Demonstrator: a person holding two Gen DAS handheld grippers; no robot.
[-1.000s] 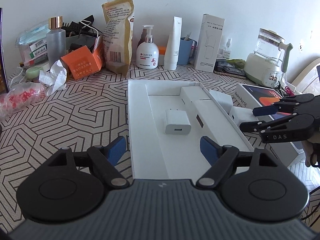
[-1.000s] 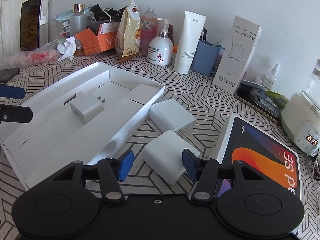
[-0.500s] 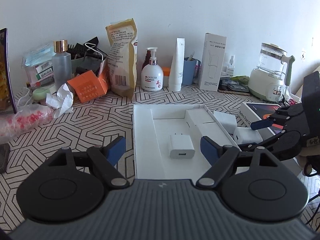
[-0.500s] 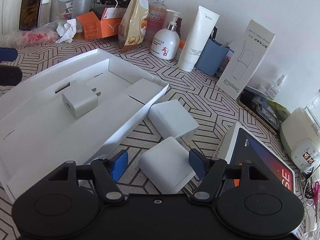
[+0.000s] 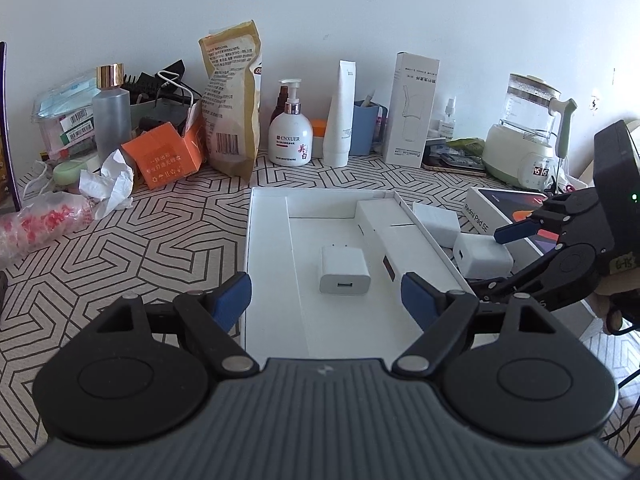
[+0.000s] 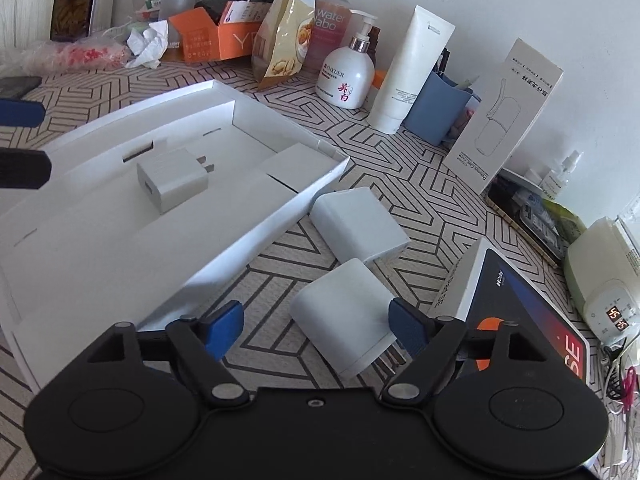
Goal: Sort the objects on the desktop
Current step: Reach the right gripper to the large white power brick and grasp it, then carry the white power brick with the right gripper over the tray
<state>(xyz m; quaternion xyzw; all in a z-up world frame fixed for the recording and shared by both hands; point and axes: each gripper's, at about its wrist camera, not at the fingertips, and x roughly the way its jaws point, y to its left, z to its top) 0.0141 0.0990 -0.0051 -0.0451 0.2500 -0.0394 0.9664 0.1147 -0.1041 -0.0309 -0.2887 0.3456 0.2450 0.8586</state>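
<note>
A white open box tray [image 5: 269, 240] [image 6: 280, 216] lies on the patterned table with one white charger [image 5: 344, 271] [image 6: 172, 180] inside it. My left gripper [image 5: 324, 300] [image 6: 22, 140] hangs open over the tray's near end, nothing between its fingers. Right of the tray lie two more white chargers, a far one [image 5: 436, 220] [image 6: 358, 224] and a near one [image 5: 482, 254] [image 6: 344, 316]. My right gripper [image 6: 316, 326] [image 5: 488, 260] points down at the near charger. Its jaws are opening, with that charger lying between them and a gap beside the left pad [image 6: 224, 328].
A tablet box [image 6: 516, 308] [image 5: 496, 204] lies just right of the chargers. Along the wall stand a lotion pump bottle [image 5: 290, 140], a white tube [image 5: 340, 116], a tall white carton [image 5: 410, 112], a snack bag [image 5: 232, 100], an orange box [image 5: 164, 160] and a kettle base [image 5: 524, 144].
The right gripper's jaws have spread apart from the sides of the near charger, which now rests on the table. The left gripper has kept its place and opening.
</note>
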